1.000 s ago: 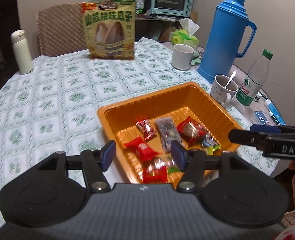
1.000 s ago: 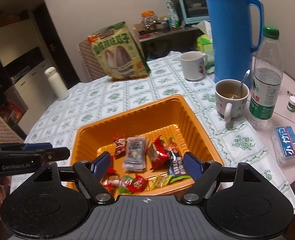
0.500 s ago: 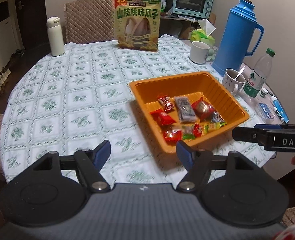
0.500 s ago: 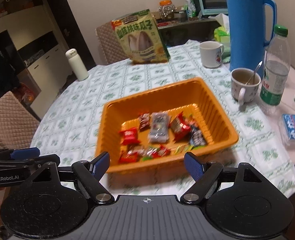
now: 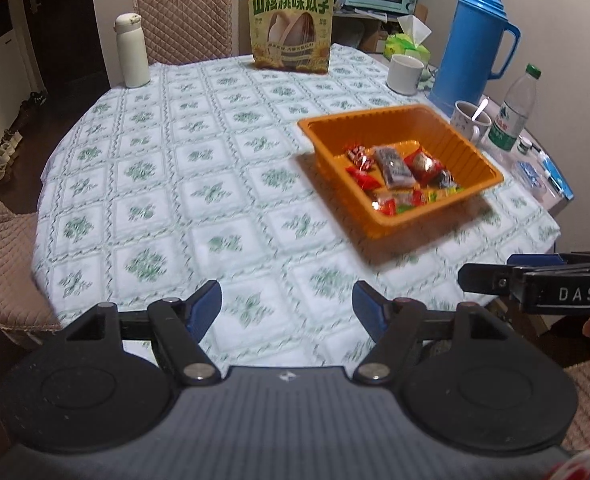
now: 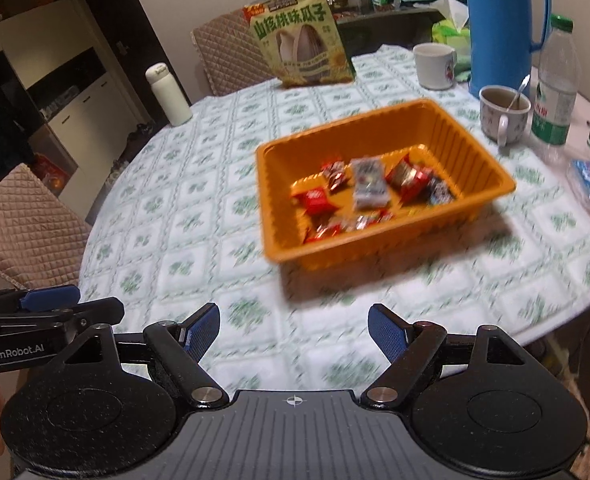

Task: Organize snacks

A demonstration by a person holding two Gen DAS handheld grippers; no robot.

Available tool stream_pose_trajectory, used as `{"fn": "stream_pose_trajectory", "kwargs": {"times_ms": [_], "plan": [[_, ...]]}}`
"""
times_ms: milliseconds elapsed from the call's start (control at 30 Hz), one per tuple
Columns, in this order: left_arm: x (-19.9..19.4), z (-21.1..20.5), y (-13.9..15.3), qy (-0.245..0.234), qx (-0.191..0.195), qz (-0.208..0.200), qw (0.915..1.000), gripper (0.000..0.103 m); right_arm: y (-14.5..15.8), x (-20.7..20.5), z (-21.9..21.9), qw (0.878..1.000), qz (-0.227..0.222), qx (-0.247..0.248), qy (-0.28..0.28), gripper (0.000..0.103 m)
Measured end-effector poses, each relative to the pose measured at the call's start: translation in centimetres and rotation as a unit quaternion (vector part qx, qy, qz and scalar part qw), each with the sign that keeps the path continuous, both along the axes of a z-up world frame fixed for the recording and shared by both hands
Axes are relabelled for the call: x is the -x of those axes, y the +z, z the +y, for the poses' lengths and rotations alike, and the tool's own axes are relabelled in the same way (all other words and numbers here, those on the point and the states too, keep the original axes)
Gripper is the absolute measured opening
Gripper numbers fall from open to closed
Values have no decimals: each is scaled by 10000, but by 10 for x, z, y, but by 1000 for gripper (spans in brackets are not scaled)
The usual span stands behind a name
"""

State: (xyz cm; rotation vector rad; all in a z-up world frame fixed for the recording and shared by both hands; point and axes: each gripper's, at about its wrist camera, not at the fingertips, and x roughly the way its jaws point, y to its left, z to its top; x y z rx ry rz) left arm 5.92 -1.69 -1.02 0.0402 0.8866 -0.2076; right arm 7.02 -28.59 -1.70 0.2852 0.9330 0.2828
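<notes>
Jaws spread; ribbed orange plastic tray (image 5: 471,148) holds crinkly wrappers (image 5: 391,166).

One orange tray (image 5: 379,224) at about 2 o'clock on the surface (image 5: 199,184), holding roughly eight or nine wrapped snacks (image 5: 393,168); those at its near edge are too blurred for an exact count. One large seed bag (image 5: 291,28) at 12 o'clock. One white flask (image 5: 131,56) at 10 o'clock. Two mugs: one plain white mug (image 5: 405,74), one spoon mug (image 5: 469,122) carrying a single spoon (image 5: 479,107). One blue thermos (image 5: 473,40). One water bottle (image 5: 515,114). One tissue pack (image 5: 409,38). Two quilted chairs (image 5: 187,16). Two grippers: left gripper (image 5: 287,306), right gripper (image 6: 293,328).
</notes>
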Motion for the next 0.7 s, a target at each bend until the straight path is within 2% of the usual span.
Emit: {"fn": "stream_pose_trajectory", "kwargs": {"times_ms": [333, 700], "plan": [[25, 30, -3, -165, 22, 68, 9998, 70, -1, 35, 46, 9999, 116, 120, 34, 81], [36, 51, -4, -165, 65, 56, 9998, 70, -1, 48, 72, 9997, 121, 211, 83, 81]]}}
